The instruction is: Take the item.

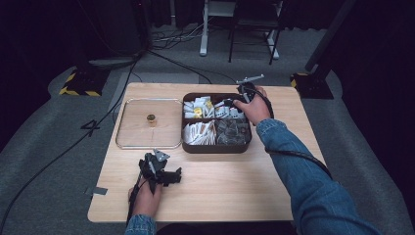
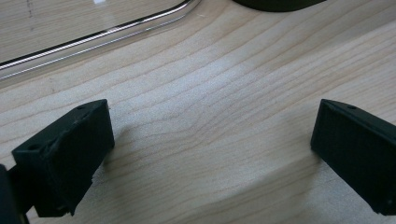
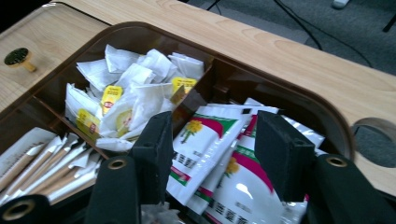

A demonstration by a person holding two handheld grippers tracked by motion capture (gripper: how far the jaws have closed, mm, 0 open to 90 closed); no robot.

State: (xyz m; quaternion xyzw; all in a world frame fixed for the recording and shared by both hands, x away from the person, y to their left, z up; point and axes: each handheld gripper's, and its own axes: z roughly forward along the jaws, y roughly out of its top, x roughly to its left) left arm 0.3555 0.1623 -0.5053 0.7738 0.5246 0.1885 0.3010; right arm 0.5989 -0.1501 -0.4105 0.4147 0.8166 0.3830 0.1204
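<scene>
Packets (image 3: 219, 154) in box (image 1: 217, 147) on table (image 1: 235, 186).

Light falls from above onto the wooden table (image 1: 205, 191), which stands bright against a room that sinks into near black behind and to both sides of it. In the high view the picture is soft and slightly grainy. In the left gripper view the wood grain is sharp, soft shadows spread under the black jaws, and the clear lid (image 2: 93, 39) at the table's far side shows a thin glare line. In the right gripper view glossy sachets (image 3: 224, 158) catch white highlights; the jaws nearest the camera look blurred.
</scene>
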